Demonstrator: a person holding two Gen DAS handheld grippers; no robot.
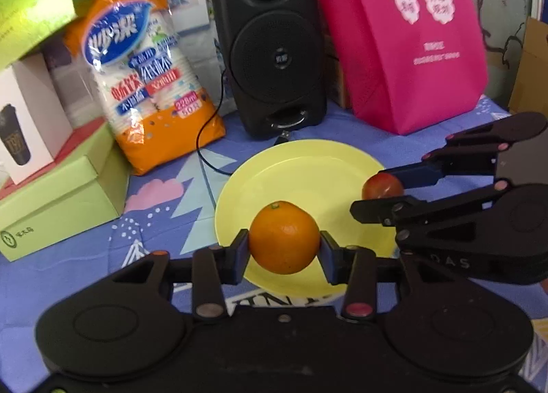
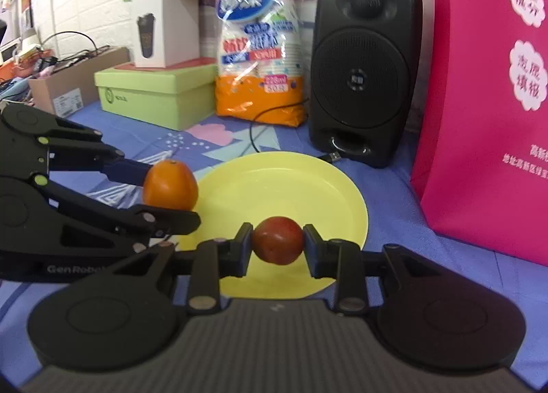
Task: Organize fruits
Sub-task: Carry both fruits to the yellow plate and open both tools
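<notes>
We hold one fruit in each gripper above the yellow plate, which sits on the blue patterned cloth in front of the black speaker. Our left gripper is clamped on the orange, pads pressing its two sides at the widest part, stem end up; the grip is across the middle, so the round fruit should not roll out. Our right gripper is clamped on a smaller red fruit, likewise pinched at its flanks, jaws set narrower to suit the smaller body. In the right wrist view the orange hangs over the plate's left rim, and the red fruit over the near half; in the left wrist view the red fruit shows near the right rim. Neither fruit appears to touch the plate: both look clear of it. The plate is bare, so we judge it the collecting place and both fruits are being carried to it at once, kept apart so the grippers do not foul each other. Clutter behind (paper-cup pack, green box, pink bag) is well apart from the work. Next step, by our judgement: lower each fruit onto the plate and loosen the jaws; risk is rolling off the shallow rim
</notes>
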